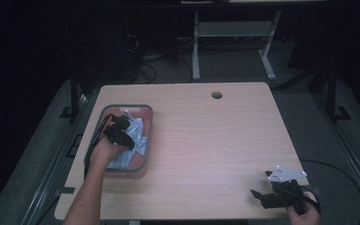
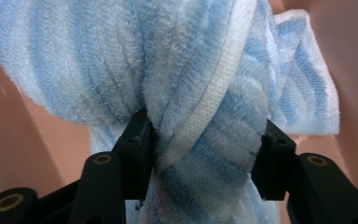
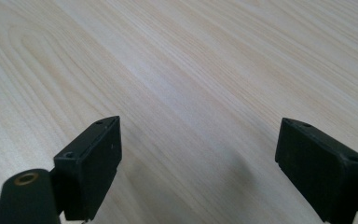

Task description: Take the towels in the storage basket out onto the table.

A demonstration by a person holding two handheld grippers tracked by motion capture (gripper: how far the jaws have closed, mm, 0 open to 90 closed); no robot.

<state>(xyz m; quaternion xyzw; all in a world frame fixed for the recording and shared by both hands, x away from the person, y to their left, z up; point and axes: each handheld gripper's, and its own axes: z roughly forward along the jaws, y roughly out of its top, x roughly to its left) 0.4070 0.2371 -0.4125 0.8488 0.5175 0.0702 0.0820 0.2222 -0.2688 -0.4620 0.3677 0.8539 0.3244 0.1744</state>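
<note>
Here the left claw (image 2: 200, 140) pinches a striped towel (image 2: 186, 70), hiding the bin (image 1: 147, 124) floor

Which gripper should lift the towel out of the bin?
Left. The left gripper is in the bin with its jaws pinching a fold of the towel. The right gripper sits open over bare table at the near right corner, far from the bin.

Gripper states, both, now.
Left gripper: closed on the blue striped towel in the bin.
Right gripper: open, holding nothing, over the table.
</note>
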